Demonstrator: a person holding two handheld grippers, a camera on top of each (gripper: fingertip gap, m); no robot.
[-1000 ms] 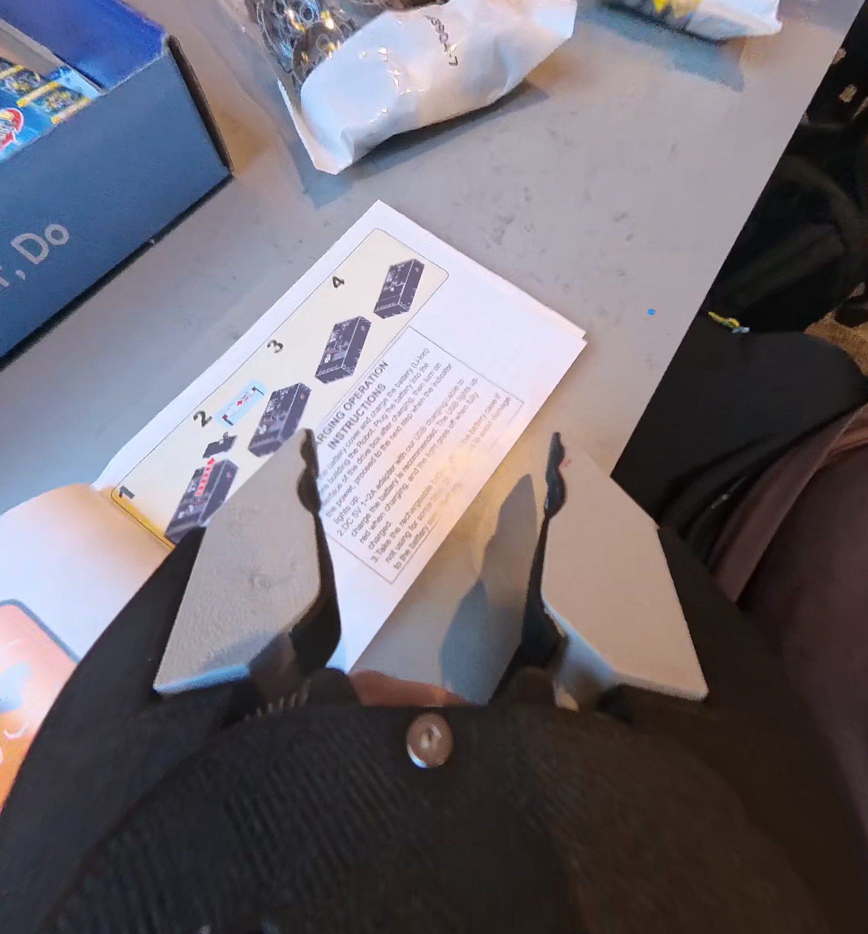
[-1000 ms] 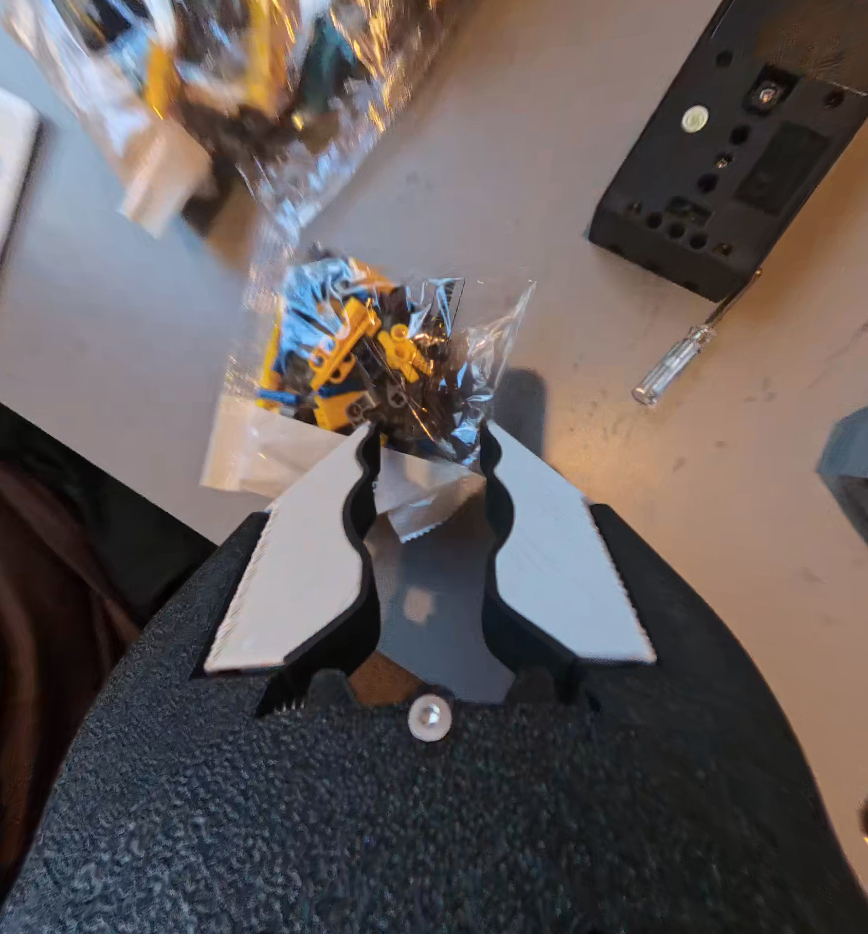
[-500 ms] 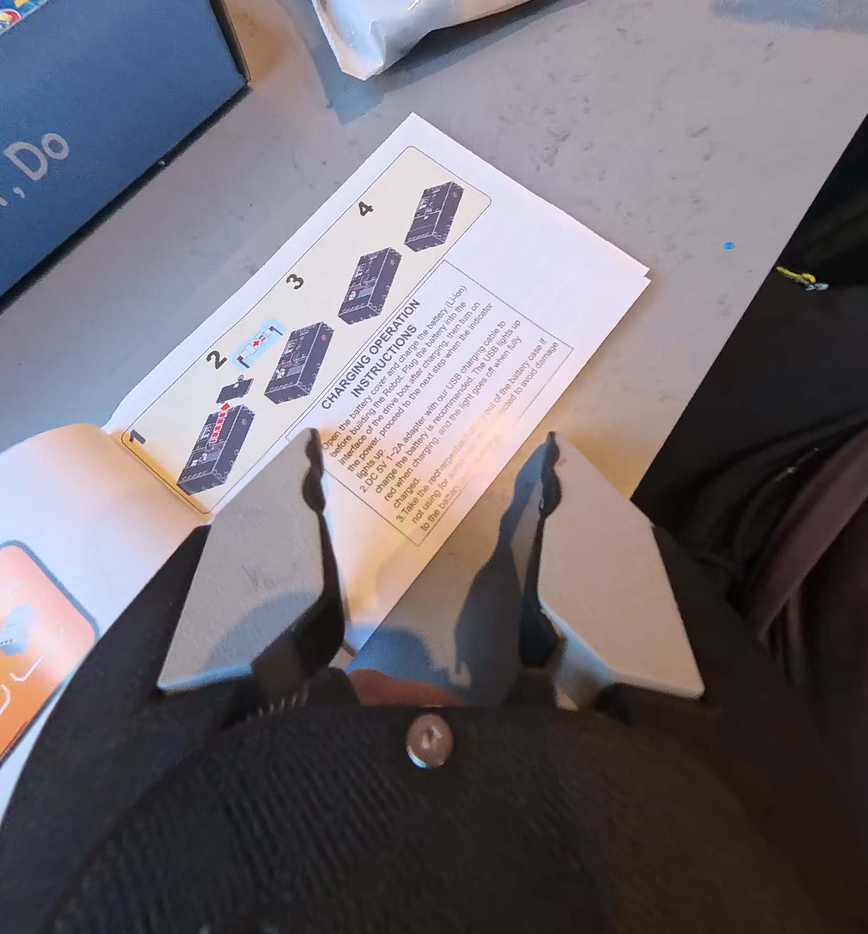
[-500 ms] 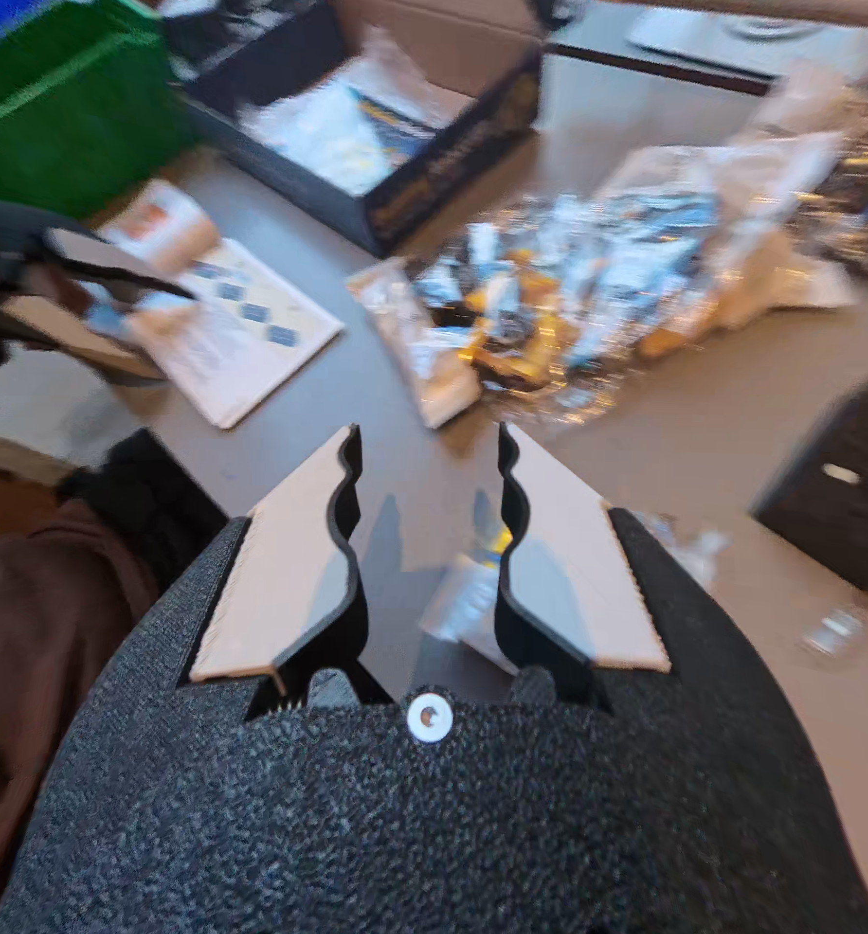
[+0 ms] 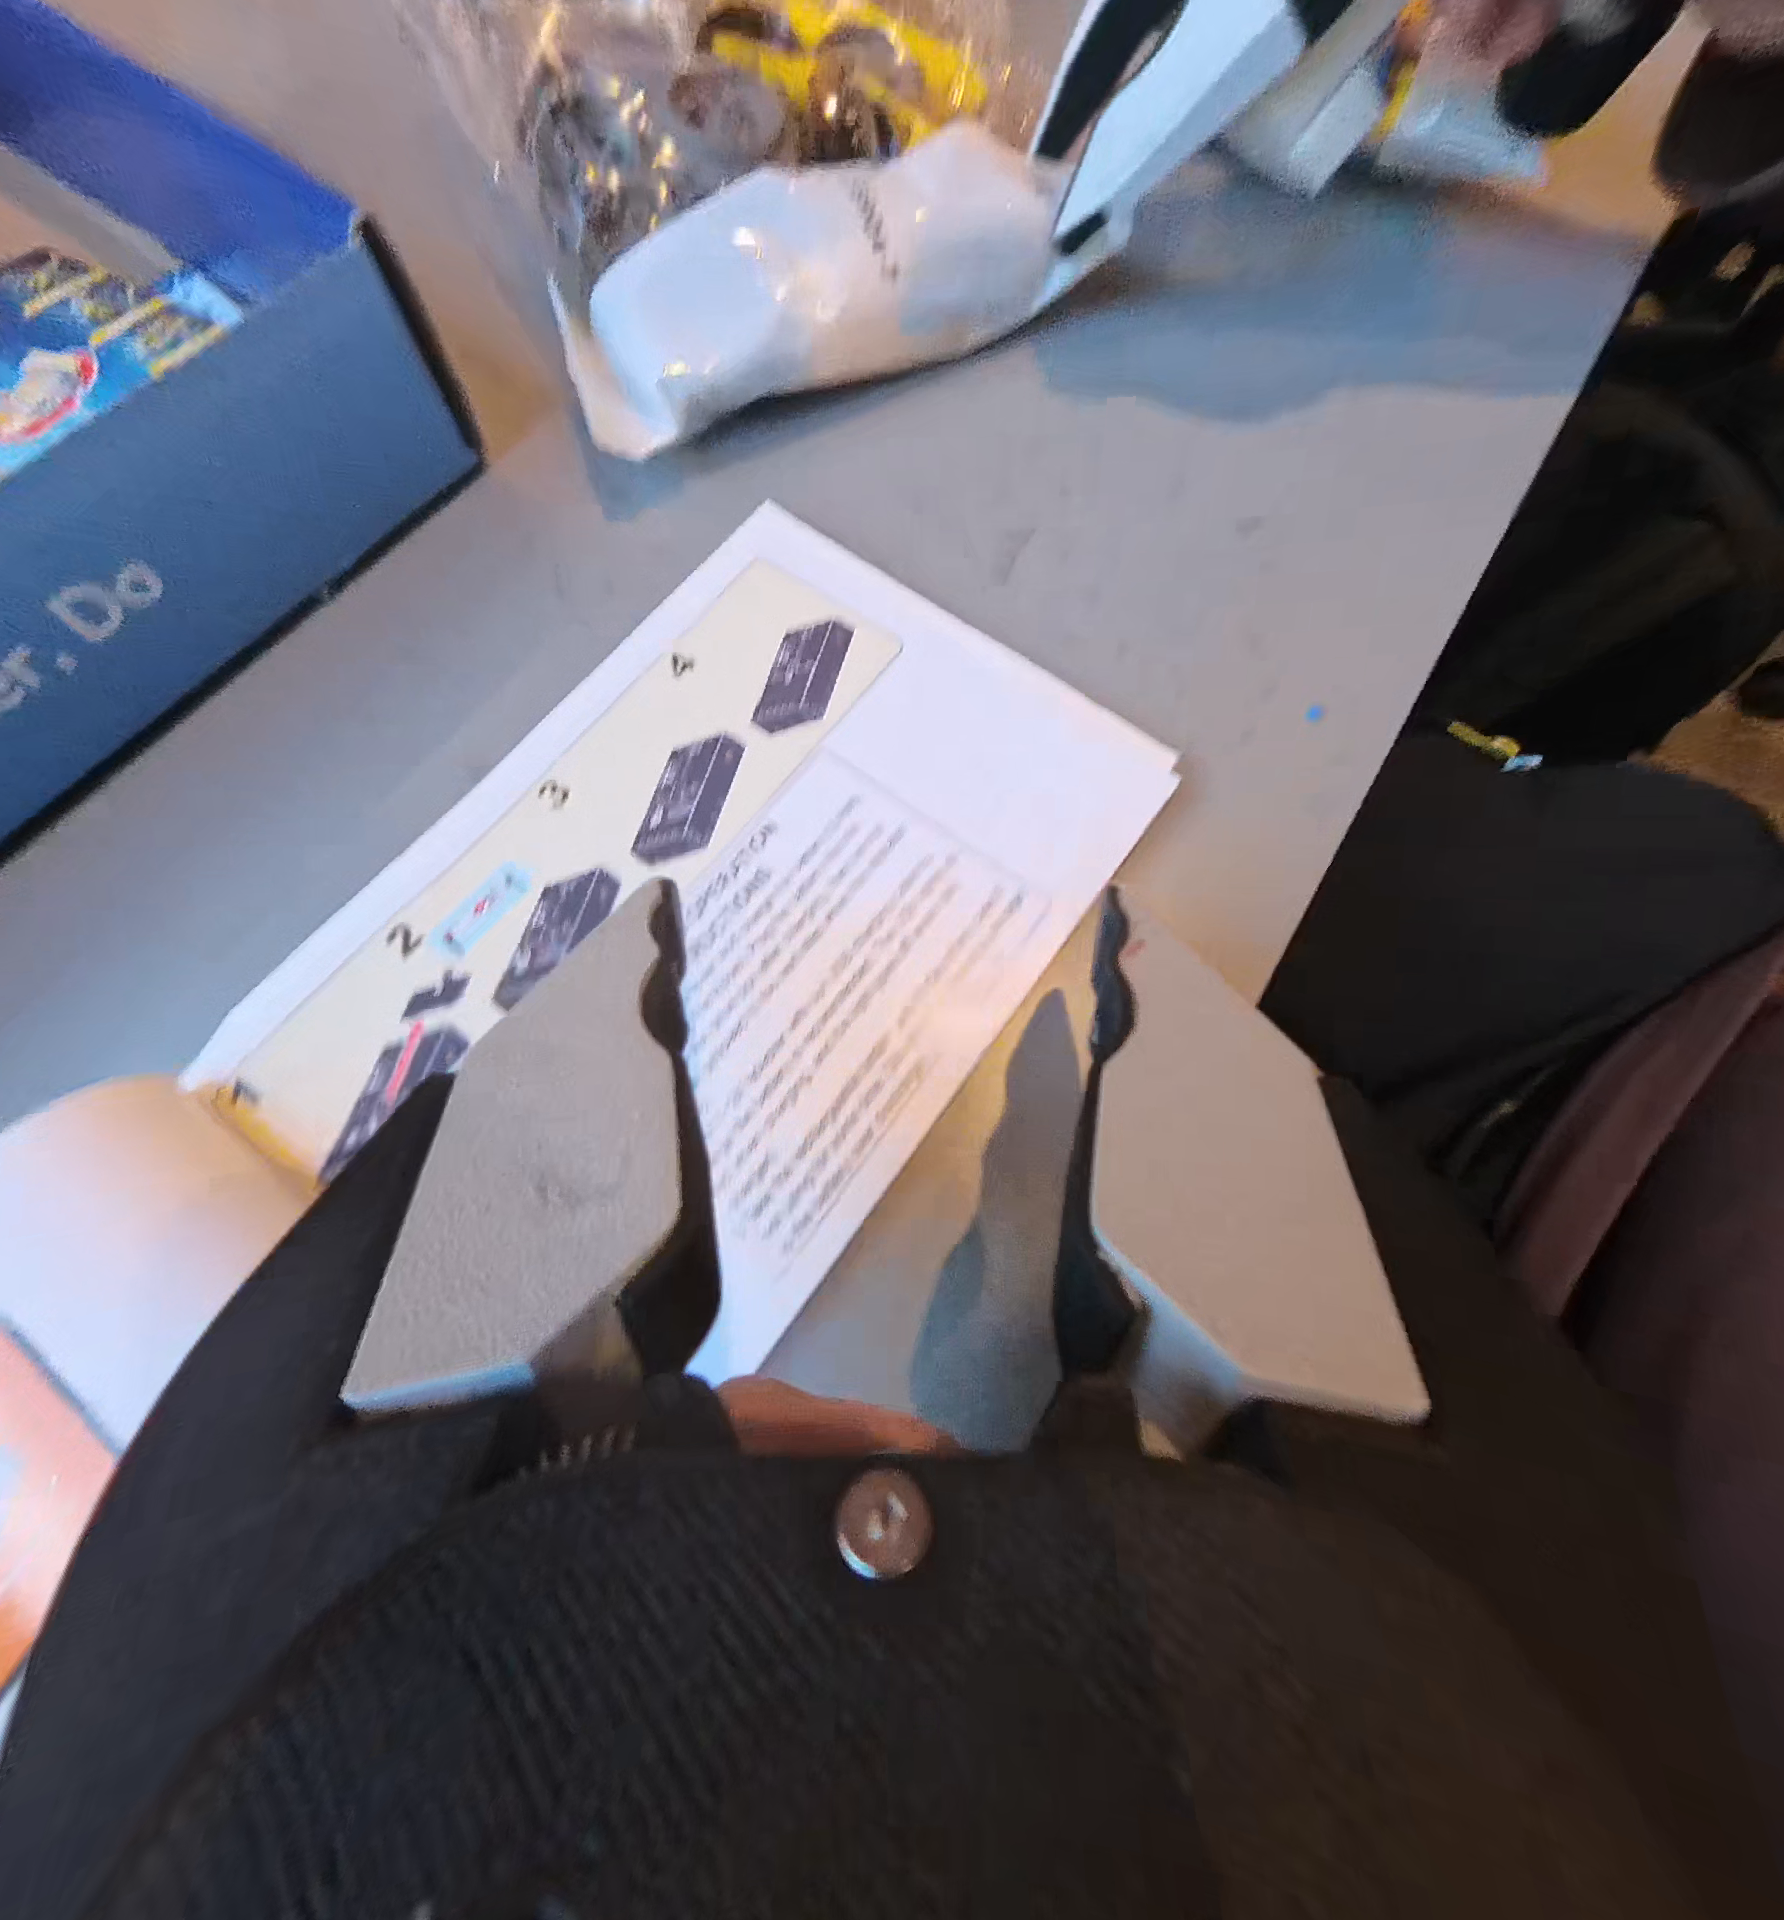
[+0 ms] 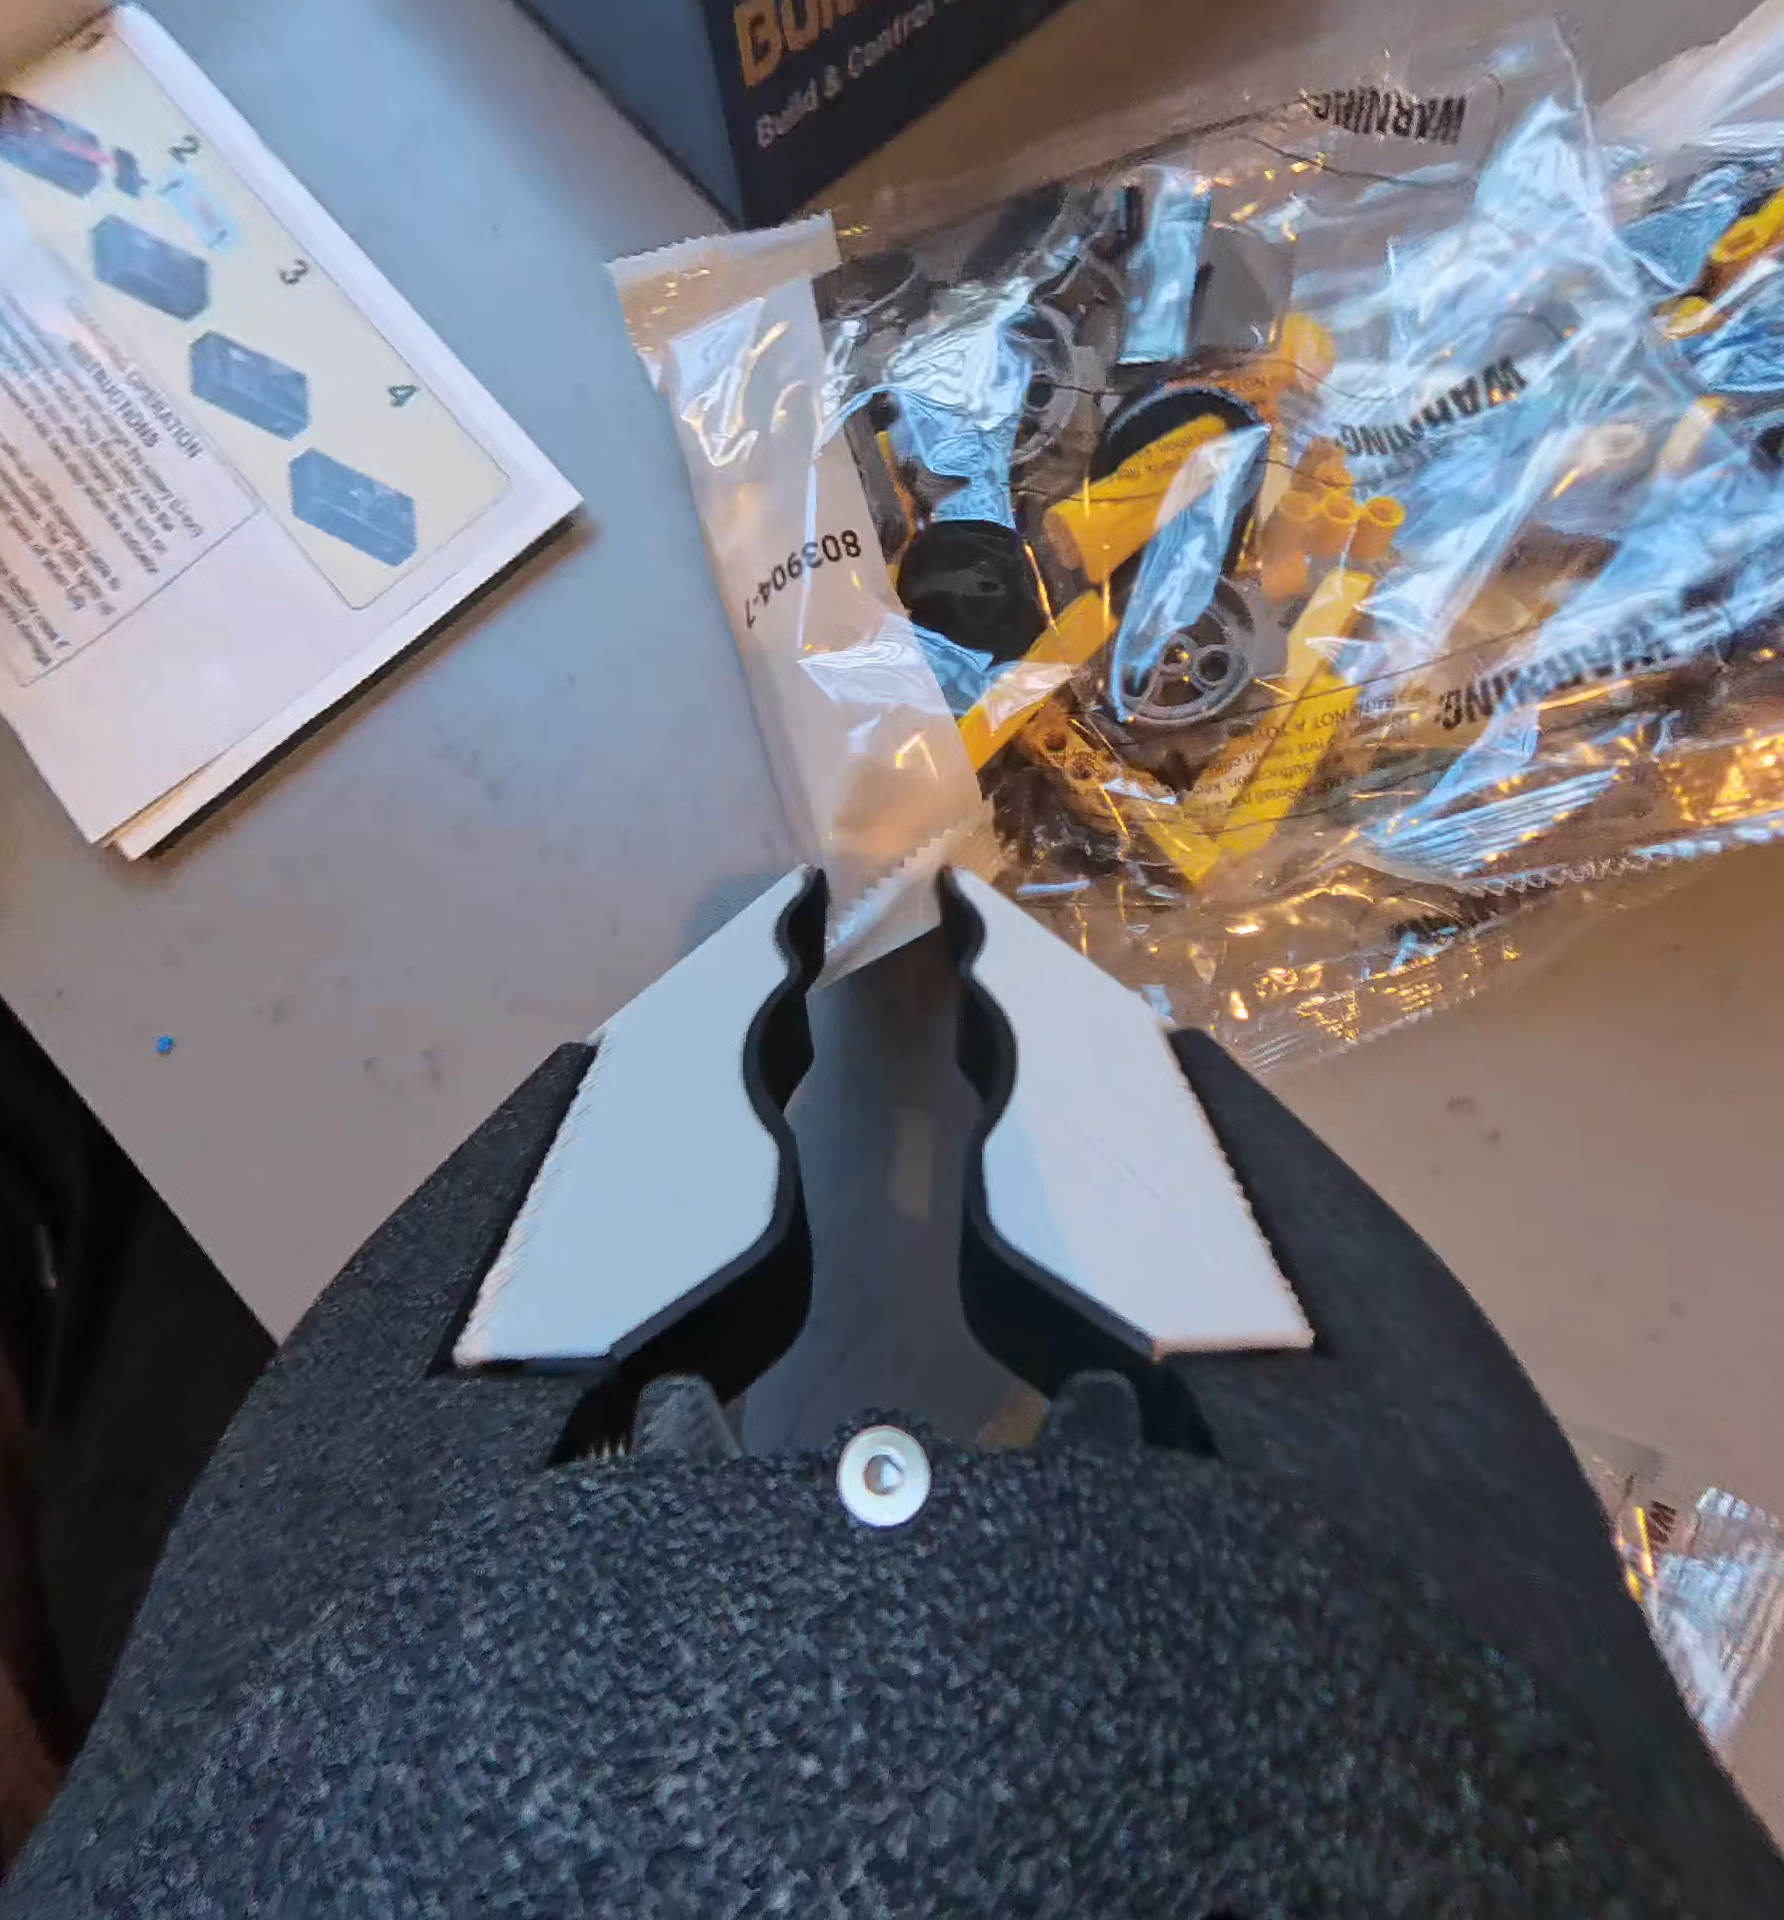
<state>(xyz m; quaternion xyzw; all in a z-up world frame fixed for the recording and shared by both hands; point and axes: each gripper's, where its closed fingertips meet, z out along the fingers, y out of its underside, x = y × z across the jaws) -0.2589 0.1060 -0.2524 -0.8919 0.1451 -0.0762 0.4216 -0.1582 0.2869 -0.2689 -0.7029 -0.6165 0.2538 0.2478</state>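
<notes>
On grey table (image 6: 431, 935): right gripper (image 6: 883, 902), jaws narrow, astride crinkled clear parts bag (image 6: 1075, 582) corner; left gripper (image 5: 888, 914), jaws wide, above flat paper booklet (image 5: 867, 883).

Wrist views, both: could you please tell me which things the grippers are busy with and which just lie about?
In hand: right gripper, jaws open around the corner of the parts bag; left gripper, open above the instruction sheet.
Lying about: blue box; second parts bag.
</notes>
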